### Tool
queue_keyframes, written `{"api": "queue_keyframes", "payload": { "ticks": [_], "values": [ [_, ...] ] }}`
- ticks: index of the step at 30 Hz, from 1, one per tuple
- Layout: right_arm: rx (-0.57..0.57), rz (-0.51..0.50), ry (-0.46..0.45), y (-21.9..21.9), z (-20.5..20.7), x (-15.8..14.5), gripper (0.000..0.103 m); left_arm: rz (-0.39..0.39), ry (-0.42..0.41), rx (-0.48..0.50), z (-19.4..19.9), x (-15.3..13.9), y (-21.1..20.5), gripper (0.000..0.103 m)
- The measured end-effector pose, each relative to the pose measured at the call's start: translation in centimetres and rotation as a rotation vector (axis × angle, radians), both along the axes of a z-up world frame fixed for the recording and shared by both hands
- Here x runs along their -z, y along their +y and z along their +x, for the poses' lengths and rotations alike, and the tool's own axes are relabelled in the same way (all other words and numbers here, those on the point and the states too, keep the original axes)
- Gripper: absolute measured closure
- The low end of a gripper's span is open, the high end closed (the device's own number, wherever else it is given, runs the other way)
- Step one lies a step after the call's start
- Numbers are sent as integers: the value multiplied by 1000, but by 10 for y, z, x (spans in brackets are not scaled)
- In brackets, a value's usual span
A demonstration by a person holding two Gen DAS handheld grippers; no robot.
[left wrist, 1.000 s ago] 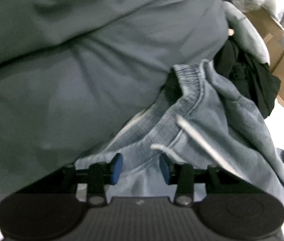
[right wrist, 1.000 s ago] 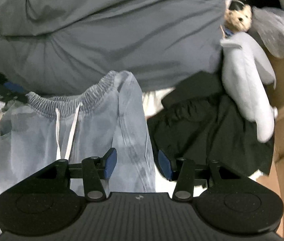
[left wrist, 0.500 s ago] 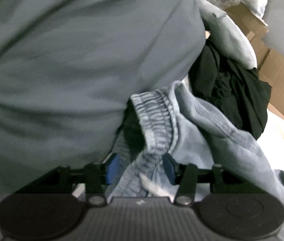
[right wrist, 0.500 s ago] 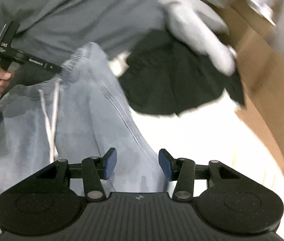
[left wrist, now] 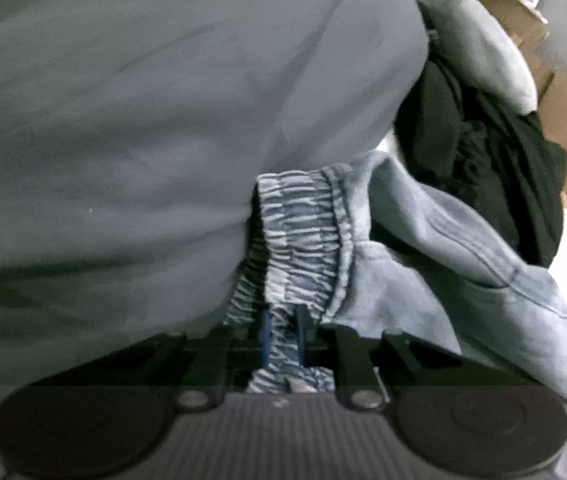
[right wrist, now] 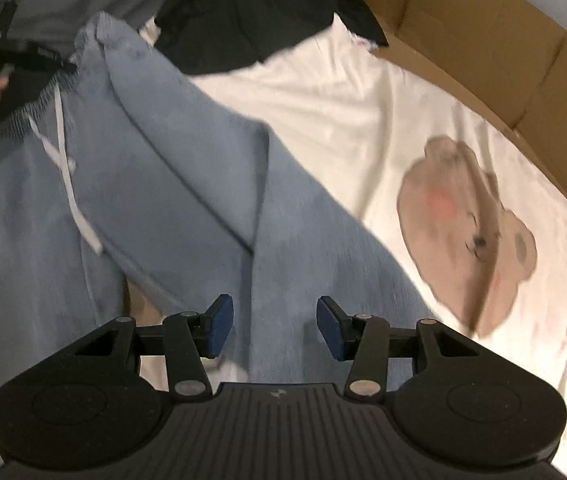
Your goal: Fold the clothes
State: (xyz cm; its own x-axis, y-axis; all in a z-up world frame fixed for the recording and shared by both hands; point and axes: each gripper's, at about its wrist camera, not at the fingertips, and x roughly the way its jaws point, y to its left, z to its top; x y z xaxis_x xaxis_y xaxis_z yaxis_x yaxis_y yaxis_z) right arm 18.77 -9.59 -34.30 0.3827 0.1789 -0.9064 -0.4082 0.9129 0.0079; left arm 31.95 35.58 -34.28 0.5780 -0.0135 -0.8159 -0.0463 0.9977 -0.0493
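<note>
Left claw [left wrist: 283, 334] was open a second ago, now closing — pads pinch the elastic waistband [left wrist: 303, 240] of the blue sweatpants [right wrist: 203, 208] on the bed sheet [right wrist: 343, 120]; right claw [right wrist: 274, 330] released over a leg — likely grabs next.

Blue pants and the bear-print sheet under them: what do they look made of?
Blue pants: seemingly soft washed denim-look cotton, matte; a gathered elastic waistband, stitched seams and a white drawstring show. Bear-print sheet: looks like smooth woven cotton, matte, finely creased; the blur leaves its weave unclear.
</note>
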Motion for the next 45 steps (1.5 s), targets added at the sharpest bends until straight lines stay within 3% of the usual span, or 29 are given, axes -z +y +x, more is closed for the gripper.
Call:
{"api": "queue_keyframes", "payload": {
  "ticks": [11, 15, 21, 24, 30, 35, 37, 41, 43, 45],
  "values": [
    [54, -105, 68, -31, -71, 9, 49, 23, 57, -42, 20, 17, -9, 82],
    [85, -132, 64, -41, -103, 8, 49, 36, 47, -74, 11, 9, -8, 59],
    [93, -180, 82, -52, -136, 16, 49, 58, 61, -58, -9, -3, -12, 58],
    [99, -179, 99, -58, -154, 17, 43, 77, 45, -43, -24, -17, -18, 52],
    [74, -263, 103, -68, -189, 23, 42, 52, 9, -20, -49, -44, -23, 50],
    [58, -396, 8, -63, -214, 18, 43, 0, -23, 12, -72, -59, -31, 48],
    [82, -407, -18, -63, -218, 12, 49, -7, -26, 14, -86, -63, -34, 48],
    [84, -318, 3, -59, -220, 9, 67, -5, -26, 35, -105, -64, -37, 48],
    [84, -262, 32, -57, -220, 11, 70, -3, -26, 41, -110, -64, -37, 48],
    [74, -269, 47, -52, -220, 21, 71, -6, -23, 39, -115, -63, -36, 48]
  ]
}}
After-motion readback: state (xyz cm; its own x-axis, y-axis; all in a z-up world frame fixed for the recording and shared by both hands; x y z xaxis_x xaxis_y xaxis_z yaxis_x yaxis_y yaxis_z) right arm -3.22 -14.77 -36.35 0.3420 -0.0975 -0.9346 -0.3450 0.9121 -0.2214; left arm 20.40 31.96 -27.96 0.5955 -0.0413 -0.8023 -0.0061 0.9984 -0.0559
